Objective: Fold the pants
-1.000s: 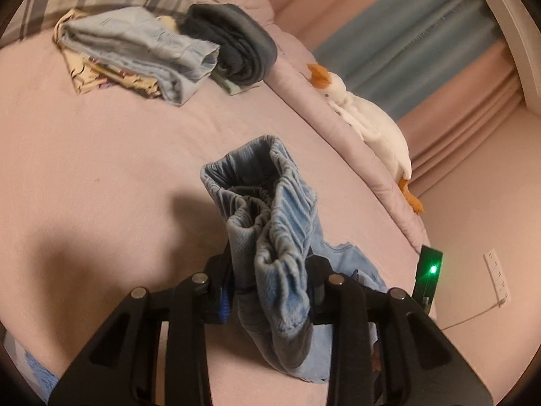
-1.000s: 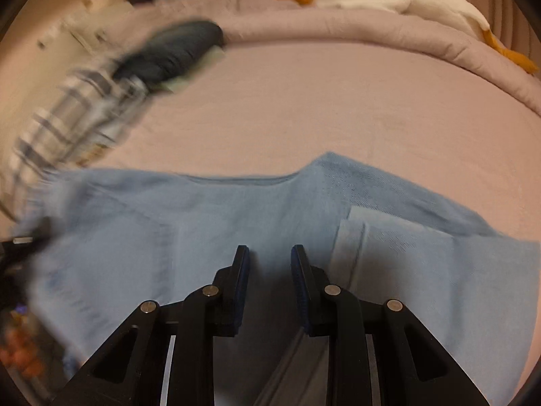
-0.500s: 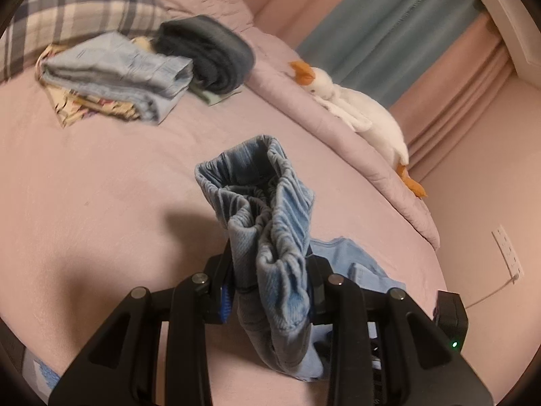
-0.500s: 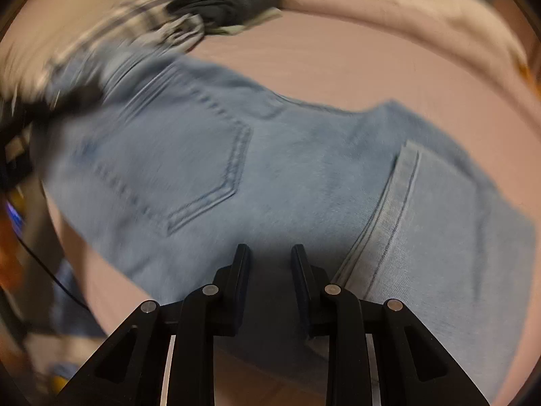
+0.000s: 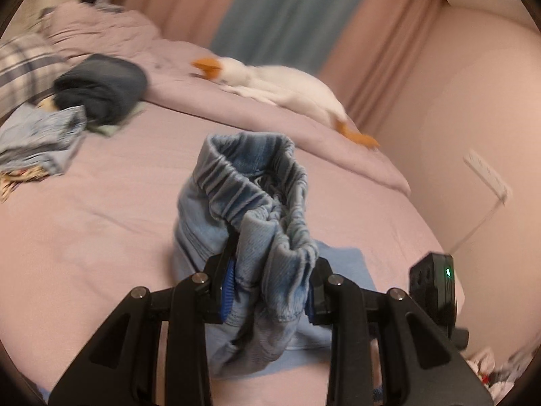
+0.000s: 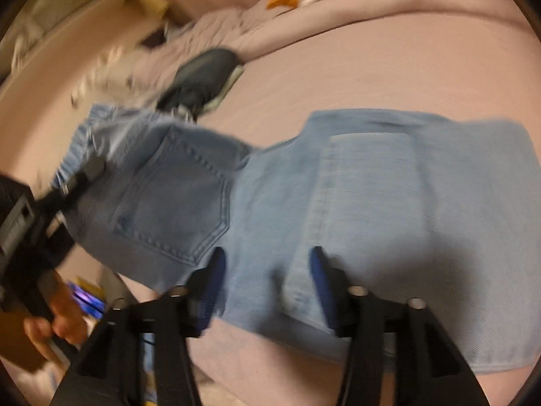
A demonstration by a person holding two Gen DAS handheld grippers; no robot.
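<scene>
Light blue jeans (image 6: 372, 203) lie partly folded on the pink bed sheet (image 6: 389, 67), back pocket up and a leg end folded over on the right. My right gripper (image 6: 267, 270) hovers at their near edge. Its jaws are opening, and the denim lies under and between them with neither pad pressing on it. My left gripper (image 5: 270, 280) is shut on the bunched elastic waistband (image 5: 257, 186) and holds it up above the sheet. In the right wrist view the left gripper (image 6: 77, 182) grips that waistband at the far left, with a person's hand (image 6: 57, 321) below it.
Folded clothes (image 5: 44, 138) and a dark rolled garment (image 5: 101, 84) sit by a plaid pillow (image 5: 23, 64). A white goose plush (image 5: 280, 84) lies on the rolled quilt (image 5: 203, 101) along the far side. A wall socket (image 5: 487, 176) and curtains stand beyond the bed.
The right jaws have spread wide and let go of the denim. Both grippers swung sideways across the bed. The left one rose and rolled, still clamped on the waistband.
</scene>
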